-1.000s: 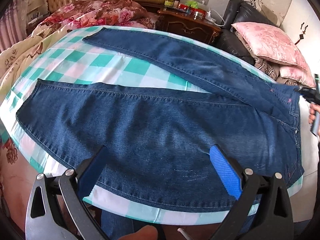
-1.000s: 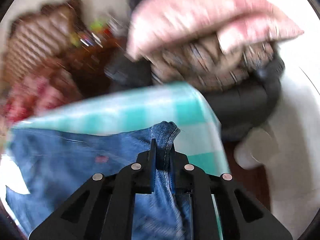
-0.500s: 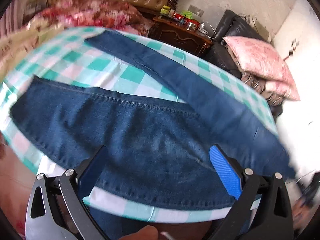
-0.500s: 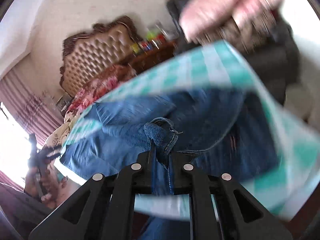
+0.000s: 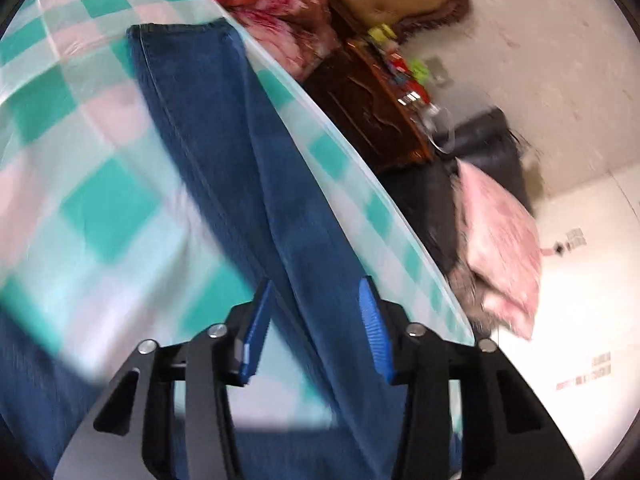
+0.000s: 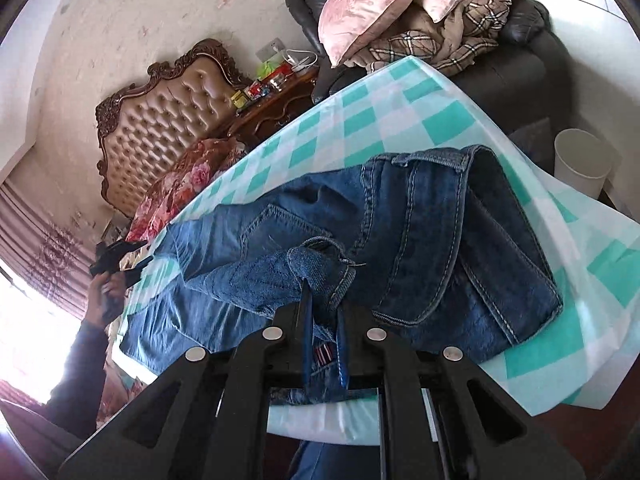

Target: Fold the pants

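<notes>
Blue jeans lie on a table with a teal, pink and white checked cloth (image 5: 100, 208). In the left wrist view one long jeans leg (image 5: 248, 184) runs from between the fingers to the far hem. My left gripper (image 5: 316, 320) is open above that leg, blue pads apart, holding nothing. In the right wrist view my right gripper (image 6: 324, 304) is shut on a corner of the jeans waistband (image 6: 320, 268), pulled across the jeans top (image 6: 440, 248), which is partly folded over. The left gripper (image 6: 116, 260) shows far left there.
A tufted headboard (image 6: 168, 120) and floral bedding (image 6: 188, 180) stand beyond the table. A dark wooden nightstand (image 5: 372, 108) with small items, a black sofa with pink pillows (image 6: 380, 0) and a white bin (image 6: 580, 164) flank the table's far side.
My left gripper has swung from the near leg to over the far leg and narrowed somewhat. My right gripper has carried the waistband corner back over the jeans top, folding it.
</notes>
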Demonstrator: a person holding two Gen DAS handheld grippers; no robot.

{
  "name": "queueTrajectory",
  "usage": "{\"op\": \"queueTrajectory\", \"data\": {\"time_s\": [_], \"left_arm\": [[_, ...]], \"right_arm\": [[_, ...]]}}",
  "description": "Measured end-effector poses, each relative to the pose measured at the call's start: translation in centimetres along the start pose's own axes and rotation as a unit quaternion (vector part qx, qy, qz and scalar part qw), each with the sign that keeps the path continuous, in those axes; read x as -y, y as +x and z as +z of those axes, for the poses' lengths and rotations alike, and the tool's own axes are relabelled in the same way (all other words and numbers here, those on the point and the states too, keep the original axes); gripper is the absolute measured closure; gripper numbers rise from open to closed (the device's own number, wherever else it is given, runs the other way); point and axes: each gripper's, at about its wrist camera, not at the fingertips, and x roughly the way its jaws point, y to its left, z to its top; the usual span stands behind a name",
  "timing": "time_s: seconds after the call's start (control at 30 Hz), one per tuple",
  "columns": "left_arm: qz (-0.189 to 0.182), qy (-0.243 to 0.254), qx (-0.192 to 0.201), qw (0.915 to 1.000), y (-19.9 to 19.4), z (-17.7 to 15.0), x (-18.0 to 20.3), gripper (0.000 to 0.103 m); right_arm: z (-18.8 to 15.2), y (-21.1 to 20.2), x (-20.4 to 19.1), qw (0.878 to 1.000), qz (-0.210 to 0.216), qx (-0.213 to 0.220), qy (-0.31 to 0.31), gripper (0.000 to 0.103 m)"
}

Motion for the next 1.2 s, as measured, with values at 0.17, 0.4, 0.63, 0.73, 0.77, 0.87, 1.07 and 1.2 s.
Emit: {"op": "queueTrajectory", "data": {"time_s": [0.17, 0.4, 0.63, 0.73, 0.77, 0.87, 1.07, 1.2], "left_arm": [[0.032, -0.033, -0.005, 0.9989, 4.4, 4.7, -1.7, 0.066], [0.045, -0.035, -0.012, 0.9983, 8.1, 8.9, -2.1, 0.077], [0.007, -0.004, 0.017, 0.9998, 1.9, 9.7, 0.4, 0.102], [-0.020, 0.010, 0.064, 0.9977, -6.3, 6.6, 1.0, 0.102], [-0.028, 0.013, 0.079, 0.9964, -9.4, 4.7, 0.5, 0.102], [-0.020, 0.016, 0.101, 0.9945, -16.2, -3.0, -2.9, 0.102], [0.001, -0.051, 0.055, 0.9972, -18.2, -15.8, -13.8, 0.102], [-0.008, -0.066, 0.062, 0.9959, -18.6, -18.2, -16.5, 0.102]], "right_arm": [[0.8, 0.5, 0.4, 1.000, -0.006, -0.006, 0.001, 0.091], [1.5, 1.2, 1.0, 1.000, -0.017, -0.016, 0.002, 0.091], [5.2, 0.8, 0.0, 0.999, -0.031, 0.000, -0.037, 0.092], [7.4, -1.2, -0.4, 0.998, -0.032, 0.033, -0.053, 0.092], [8.1, -2.3, -0.3, 0.997, -0.031, 0.047, -0.057, 0.092], [8.6, -3.5, 1.4, 0.996, -0.045, 0.055, -0.048, 0.091], [3.9, -0.7, 8.0, 0.991, -0.104, -0.028, 0.075, 0.075], [0.8, -1.9, 8.9, 0.986, -0.086, -0.015, 0.144, 0.058]]}}
